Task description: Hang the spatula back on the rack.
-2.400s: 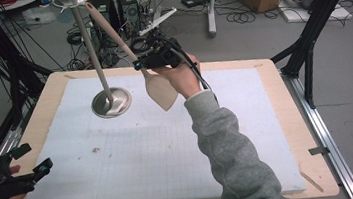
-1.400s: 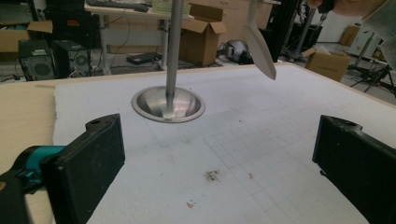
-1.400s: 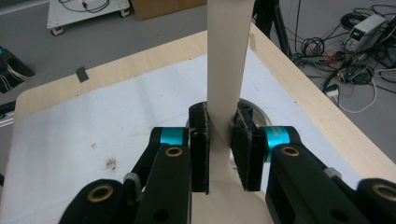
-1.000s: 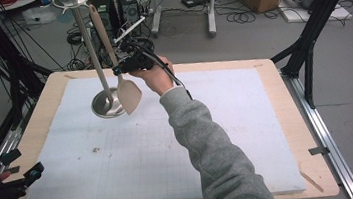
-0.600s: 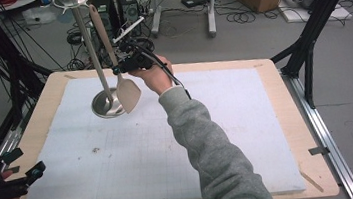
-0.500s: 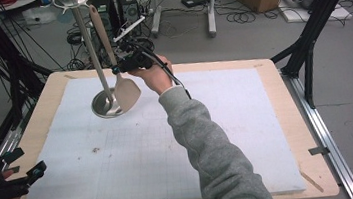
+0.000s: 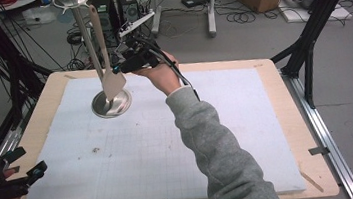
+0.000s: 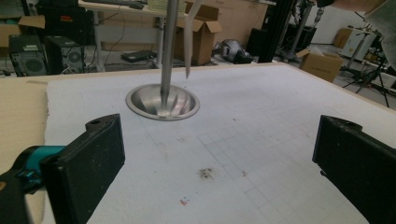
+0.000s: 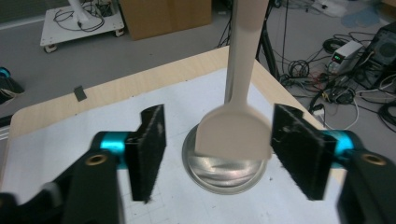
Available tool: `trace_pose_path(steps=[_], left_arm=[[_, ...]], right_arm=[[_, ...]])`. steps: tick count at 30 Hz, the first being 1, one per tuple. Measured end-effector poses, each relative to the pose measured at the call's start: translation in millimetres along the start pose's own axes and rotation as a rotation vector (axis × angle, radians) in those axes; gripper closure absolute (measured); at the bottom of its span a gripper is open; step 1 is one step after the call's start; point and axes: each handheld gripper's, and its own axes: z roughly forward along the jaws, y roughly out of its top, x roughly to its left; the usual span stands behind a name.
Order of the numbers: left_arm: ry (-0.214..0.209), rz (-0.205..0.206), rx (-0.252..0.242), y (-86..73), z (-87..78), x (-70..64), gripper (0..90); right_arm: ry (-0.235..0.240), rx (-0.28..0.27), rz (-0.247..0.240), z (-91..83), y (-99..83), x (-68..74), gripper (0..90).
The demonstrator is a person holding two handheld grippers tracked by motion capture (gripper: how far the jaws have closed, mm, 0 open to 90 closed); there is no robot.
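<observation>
A pale spatula hangs blade-down from the top of a metal stand, its flat, rounded blade sitting in the gap between the two black fingers of the right gripper. In the right gripper view the blade is framed by both pads, with open space on either side, so the fingers are spread wider than the blade and grip nothing. The blade hangs just above the stand's round, dished base, which is polished steel and mirrors the light.

The stand rises from the far left part of the counter, a light wooden board topped with a white foam sheet ruled in a faint grid and marked with a few small dark and reddish specks. A person's grey knitted sleeve reaches across the sheet to the right gripper.

At the near left corner the left gripper is held low over the counter's edge, well apart from the stand. In the left gripper view its rough-textured black fingers stand wide apart and empty, a teal fitting at the left one's root. No legible writing or labels can be made out.
</observation>
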Motion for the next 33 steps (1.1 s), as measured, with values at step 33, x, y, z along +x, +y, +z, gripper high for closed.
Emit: trace_pose_path(steps=[33], left_arm=[[-0.053, 0.003, -0.006, 7.9, 28.6, -3.8, 2.8]], right_arm=[[-0.076, -0.020, 0.089, -94.8, -107.1, 4.1, 18.6]])
